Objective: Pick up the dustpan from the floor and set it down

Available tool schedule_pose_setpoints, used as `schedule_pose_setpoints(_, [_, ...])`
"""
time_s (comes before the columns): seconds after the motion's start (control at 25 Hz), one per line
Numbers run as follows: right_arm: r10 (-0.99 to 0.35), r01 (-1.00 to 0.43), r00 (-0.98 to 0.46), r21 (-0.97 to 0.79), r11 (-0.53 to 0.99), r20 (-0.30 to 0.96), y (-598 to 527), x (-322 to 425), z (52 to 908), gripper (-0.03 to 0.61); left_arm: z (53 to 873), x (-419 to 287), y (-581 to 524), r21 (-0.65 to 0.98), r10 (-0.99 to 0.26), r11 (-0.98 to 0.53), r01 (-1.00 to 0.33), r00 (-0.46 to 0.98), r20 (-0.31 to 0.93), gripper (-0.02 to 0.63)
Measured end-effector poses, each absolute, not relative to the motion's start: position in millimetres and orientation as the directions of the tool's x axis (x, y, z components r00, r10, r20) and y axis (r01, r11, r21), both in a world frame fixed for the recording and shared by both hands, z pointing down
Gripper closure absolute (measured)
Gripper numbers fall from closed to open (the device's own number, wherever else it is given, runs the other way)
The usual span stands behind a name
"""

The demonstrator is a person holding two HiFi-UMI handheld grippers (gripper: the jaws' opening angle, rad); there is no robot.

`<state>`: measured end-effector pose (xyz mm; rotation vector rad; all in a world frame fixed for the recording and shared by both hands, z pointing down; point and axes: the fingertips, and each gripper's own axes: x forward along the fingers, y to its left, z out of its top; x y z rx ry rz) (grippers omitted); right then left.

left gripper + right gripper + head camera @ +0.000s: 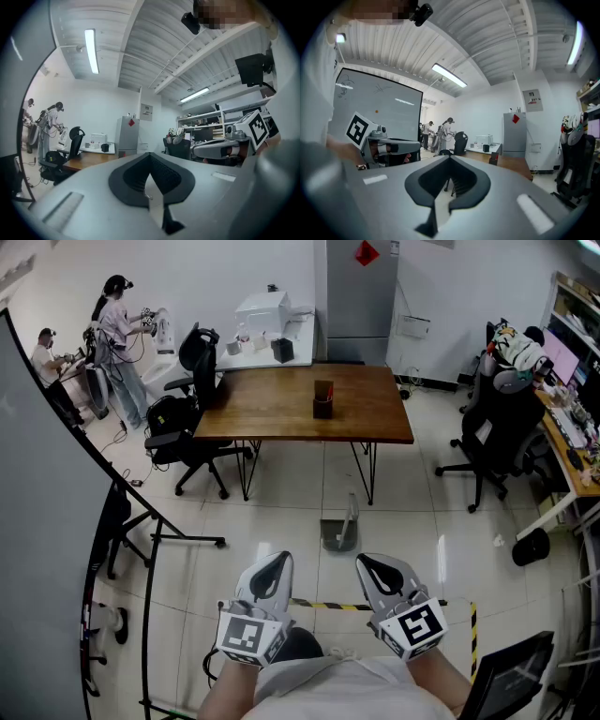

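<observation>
Left gripper (283, 559) and right gripper (365, 563), jaws clenched empty, dustpan (339, 529) on floor (281, 514) well beyond them.

The head camera is looking steeply down past the left gripper (275, 564) and right gripper (367, 566) onto the tiled floor (281, 521). Each gripper camera is riding close behind its own jaws, facing roughly level across the room. All three are sharing the wooden table (281, 404) and what is probably a fridge (361, 296).

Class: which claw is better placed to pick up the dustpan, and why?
Probably right. The dustpan lies ahead, nearer the right claw than the left claw, its upright handle toward that side. Both claws are shut and empty.
</observation>
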<state>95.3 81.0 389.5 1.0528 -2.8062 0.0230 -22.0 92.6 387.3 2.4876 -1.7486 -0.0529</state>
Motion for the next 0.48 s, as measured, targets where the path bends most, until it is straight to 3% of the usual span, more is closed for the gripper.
schedule_pose_setpoints(0.48, [-0.757,-0.758,-0.638,0.054,0.65,0.143,-85,40,397,0.578,405,-103,-73,0.116,-0.911,-0.403,-0.908,0.41,0.041,0.6])
